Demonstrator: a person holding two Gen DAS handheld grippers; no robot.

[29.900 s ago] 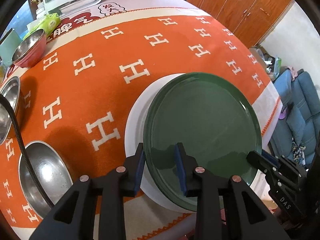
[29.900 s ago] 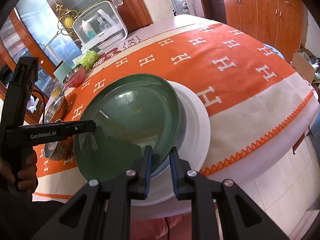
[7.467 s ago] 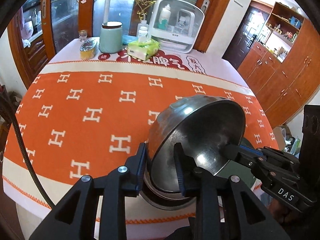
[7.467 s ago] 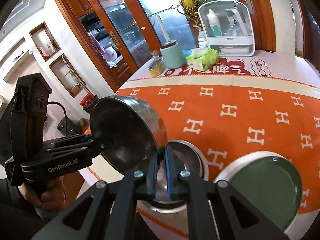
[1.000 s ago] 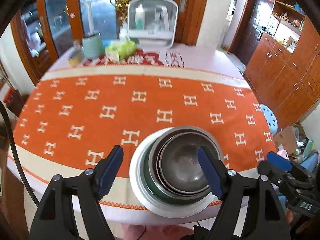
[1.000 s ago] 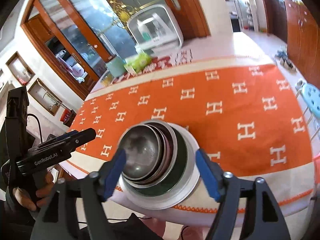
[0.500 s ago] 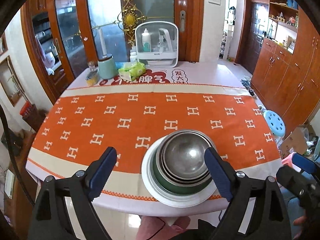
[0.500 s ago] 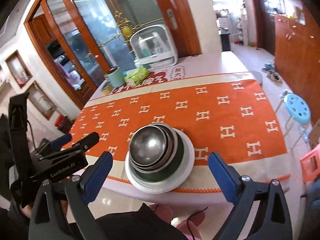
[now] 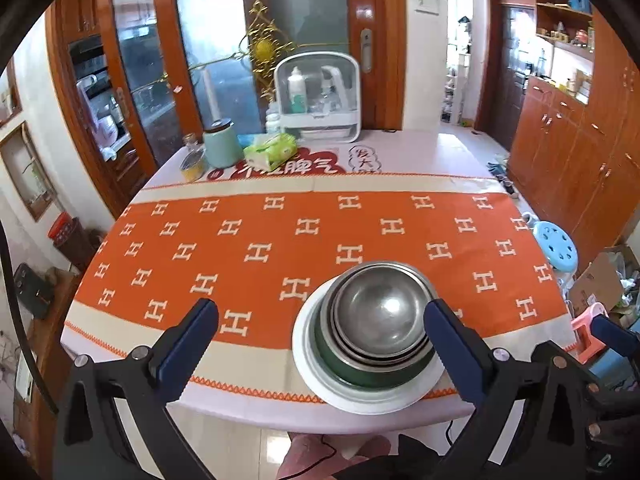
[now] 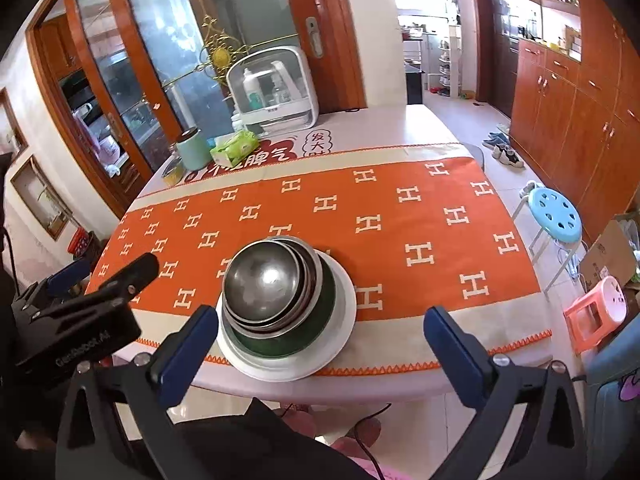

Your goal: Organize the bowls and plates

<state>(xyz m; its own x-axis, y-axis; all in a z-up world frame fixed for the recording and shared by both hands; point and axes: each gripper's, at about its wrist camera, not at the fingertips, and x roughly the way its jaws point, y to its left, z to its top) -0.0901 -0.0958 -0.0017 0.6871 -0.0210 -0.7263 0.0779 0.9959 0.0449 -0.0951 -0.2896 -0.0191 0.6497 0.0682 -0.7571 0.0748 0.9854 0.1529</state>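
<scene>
Several steel bowls (image 9: 380, 316) sit nested on a green plate (image 9: 352, 378), which rests on a white plate (image 9: 308, 364) near the table's front edge. The same stack shows in the right wrist view: steel bowls (image 10: 264, 280), green plate (image 10: 316, 320), white plate (image 10: 340, 344). My left gripper (image 9: 320, 344) is wide open and empty, held back above the front edge. My right gripper (image 10: 320, 344) is wide open and empty, also pulled back from the stack.
An orange cloth with white H marks (image 9: 280, 240) covers the table. At the far edge stand a white steriliser box (image 9: 318, 96), a green tissue pack (image 9: 270, 151), a mint canister (image 9: 220, 142) and a small jar (image 9: 191, 164). A blue stool (image 10: 554, 210) and pink stool (image 10: 596, 312) stand at right.
Both grippers have pulled back and up from the stack, so it looks smaller. Both stay wide open. The stack has not moved.
</scene>
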